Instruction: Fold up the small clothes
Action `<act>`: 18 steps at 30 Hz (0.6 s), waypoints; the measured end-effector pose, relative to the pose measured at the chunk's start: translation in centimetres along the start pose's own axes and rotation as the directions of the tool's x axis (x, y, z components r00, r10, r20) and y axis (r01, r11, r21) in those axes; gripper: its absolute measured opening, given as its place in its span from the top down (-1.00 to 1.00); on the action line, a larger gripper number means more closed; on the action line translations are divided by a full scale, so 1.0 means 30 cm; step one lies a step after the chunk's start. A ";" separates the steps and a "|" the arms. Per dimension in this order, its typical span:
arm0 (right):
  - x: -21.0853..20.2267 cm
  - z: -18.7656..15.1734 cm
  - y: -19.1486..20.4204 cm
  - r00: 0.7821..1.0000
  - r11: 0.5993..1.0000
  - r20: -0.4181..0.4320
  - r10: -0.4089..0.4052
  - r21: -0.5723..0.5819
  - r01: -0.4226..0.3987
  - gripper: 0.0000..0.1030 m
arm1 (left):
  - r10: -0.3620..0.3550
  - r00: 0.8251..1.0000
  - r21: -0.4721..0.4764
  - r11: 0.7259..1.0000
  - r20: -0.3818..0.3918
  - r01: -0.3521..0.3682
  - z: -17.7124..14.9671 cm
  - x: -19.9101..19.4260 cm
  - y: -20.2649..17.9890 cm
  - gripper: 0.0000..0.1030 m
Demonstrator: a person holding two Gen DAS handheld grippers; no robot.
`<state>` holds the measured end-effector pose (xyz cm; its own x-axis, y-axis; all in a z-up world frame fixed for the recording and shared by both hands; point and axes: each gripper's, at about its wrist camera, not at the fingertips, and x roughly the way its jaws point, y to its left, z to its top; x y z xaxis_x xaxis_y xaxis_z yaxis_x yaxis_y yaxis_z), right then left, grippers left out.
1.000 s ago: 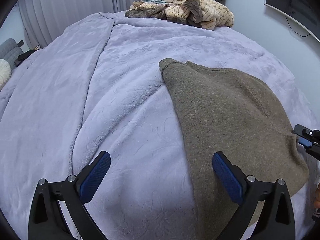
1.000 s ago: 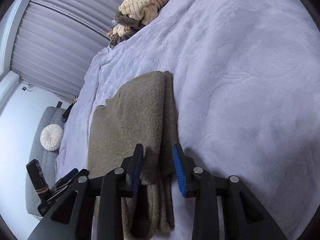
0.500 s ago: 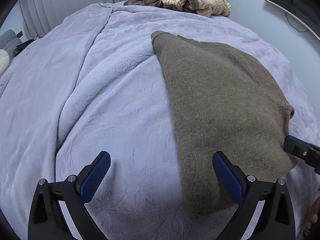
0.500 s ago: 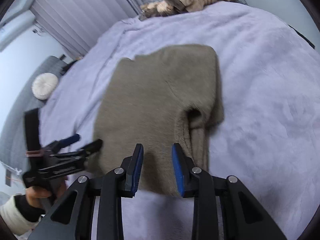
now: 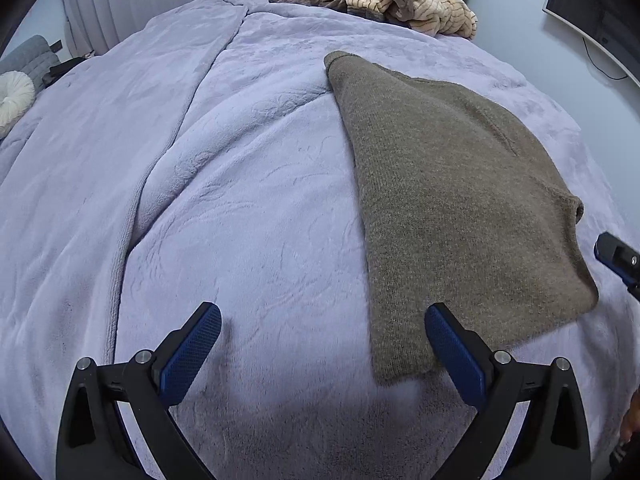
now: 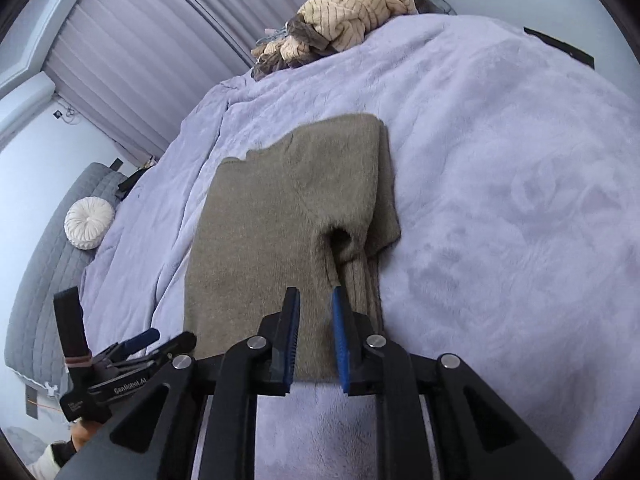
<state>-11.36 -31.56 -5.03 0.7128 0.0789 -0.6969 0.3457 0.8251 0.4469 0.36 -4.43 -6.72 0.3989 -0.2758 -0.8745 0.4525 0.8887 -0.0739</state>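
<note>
An olive-brown knitted sweater lies folded flat on the lavender blanket. In the right wrist view the sweater shows a sleeve cuff folded in at its right side. My left gripper is wide open and empty, above the blanket, with its right finger over the sweater's near left corner. My right gripper has a narrow gap between its pads, holds nothing and hovers over the sweater's near edge. The left gripper also shows in the right wrist view.
A heap of beige striped and brown clothes lies at the far end of the bed, also in the right wrist view. A grey sofa with a round white cushion stands to the left. A dark screen hangs on the right wall.
Both grippers have drawn back toward the sweater's near edge. The right gripper has let go of the sweater edge, which now lies flat.
</note>
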 end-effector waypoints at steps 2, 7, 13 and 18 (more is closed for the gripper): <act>0.009 0.042 0.014 1.000 1.000 -0.006 -0.027 -0.011 0.027 0.56 | 0.007 1.000 -0.013 1.000 -0.006 -0.007 -0.002 -0.004 0.000 -0.99; 0.112 0.108 -0.006 0.988 0.990 -0.059 -0.140 -0.028 0.138 0.56 | 0.037 0.999 0.005 0.999 -0.003 -0.037 -0.002 -0.033 -0.019 -0.99; 0.131 0.089 -0.130 0.992 0.988 -0.089 -0.089 0.115 0.099 0.24 | 0.045 0.999 0.018 0.999 -0.010 -0.045 -0.024 -0.044 -0.034 -0.99; 0.054 0.042 -0.194 0.998 0.981 -0.056 -0.031 0.190 0.041 0.18 | 0.043 0.999 0.025 0.999 -0.008 -0.043 -0.036 -0.050 -0.047 -0.99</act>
<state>-11.45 -36.94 -8.07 0.6665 0.0844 -0.7407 0.4845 0.7060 0.5165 -1.75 -4.86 -5.83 0.4114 -0.2340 -0.8809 0.4549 0.8902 -0.0239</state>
